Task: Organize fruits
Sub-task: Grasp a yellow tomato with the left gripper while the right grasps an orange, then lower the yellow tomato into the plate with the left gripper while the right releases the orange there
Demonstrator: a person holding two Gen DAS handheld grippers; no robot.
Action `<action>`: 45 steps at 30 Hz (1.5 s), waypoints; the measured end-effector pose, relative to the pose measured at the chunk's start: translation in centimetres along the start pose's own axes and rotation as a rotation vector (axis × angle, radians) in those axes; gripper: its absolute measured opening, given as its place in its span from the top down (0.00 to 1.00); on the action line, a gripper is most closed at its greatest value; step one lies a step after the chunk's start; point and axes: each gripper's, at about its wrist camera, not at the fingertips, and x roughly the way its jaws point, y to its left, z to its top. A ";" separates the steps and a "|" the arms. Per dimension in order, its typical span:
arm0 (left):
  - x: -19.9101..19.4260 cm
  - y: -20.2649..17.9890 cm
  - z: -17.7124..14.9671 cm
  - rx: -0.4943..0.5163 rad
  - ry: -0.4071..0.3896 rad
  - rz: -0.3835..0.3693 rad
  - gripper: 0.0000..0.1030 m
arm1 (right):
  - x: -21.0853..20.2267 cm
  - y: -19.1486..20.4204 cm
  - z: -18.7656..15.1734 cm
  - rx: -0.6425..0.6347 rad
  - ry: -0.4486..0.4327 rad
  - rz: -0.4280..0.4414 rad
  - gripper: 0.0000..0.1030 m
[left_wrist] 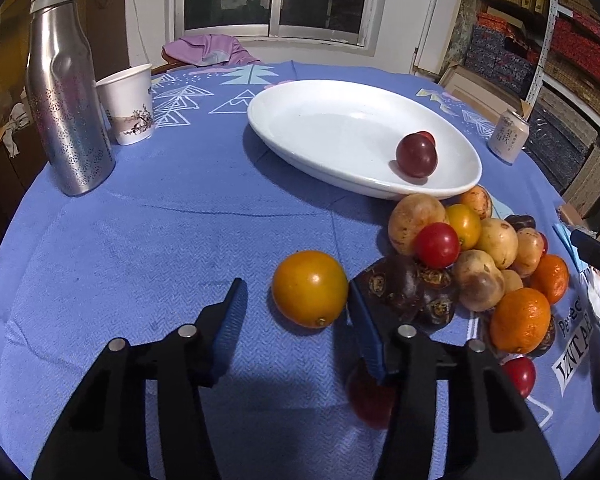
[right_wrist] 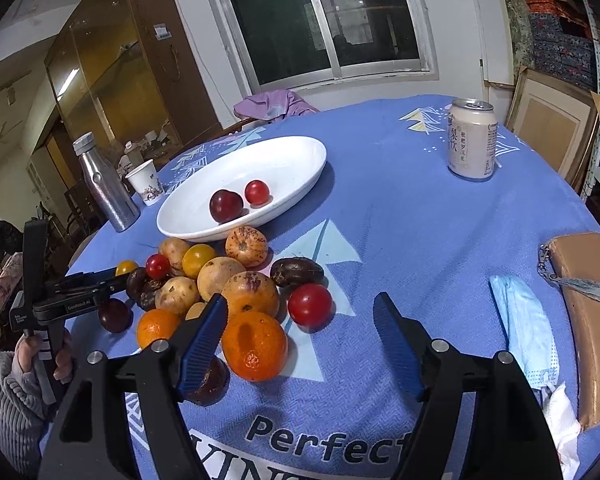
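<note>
Left wrist view: left gripper (left_wrist: 296, 300) jaws apart, pads not pressing anything. One yellow-orange tomato (left_wrist: 310, 289) sits on the blue tablecloth (left_wrist: 140, 248) between the fingertips, just off the right pad and apart from the left one. One white oval plate (left_wrist: 300, 128) far centre, holding one dark plum (left_wrist: 416, 155) with a second red fruit mostly hidden behind it. Fruit pile (left_wrist: 480, 256) to the right, just near of the plate. Left far: one steel bottle (left_wrist: 66, 96), one paper cup (left_wrist: 129, 104). Right far: one drink can (left_wrist: 508, 136).

Right wrist view: right gripper (right_wrist: 300, 324) jaws wide apart, empty. One orange (right_wrist: 254, 346) lies just inside the left pad, possibly touching; the edge is hard to read. One red tomato (right_wrist: 310, 306) lies beyond the tips, between them. Plate holds two fruits, the plum and one red tomato (right_wrist: 257, 192). Far left, a hand (right_wrist: 40, 354) carries the left gripper.
</note>
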 end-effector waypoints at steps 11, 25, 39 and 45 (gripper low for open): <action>-0.1 0.0 -0.1 -0.006 -0.007 -0.025 0.63 | 2.2 2.0 -1.2 -0.079 0.113 0.039 0.41; -0.6 0.3 -0.1 -0.025 -0.027 -0.015 0.63 | 3.3 2.2 -1.7 -0.046 0.165 0.120 0.59; -3.3 -0.2 8.3 -0.104 -0.160 -0.026 0.63 | 3.5 3.2 8.7 0.045 0.002 0.106 0.59; 1.9 -1.2 10.8 -0.093 -0.095 0.017 0.63 | 11.5 3.6 12.3 0.083 0.060 0.016 0.59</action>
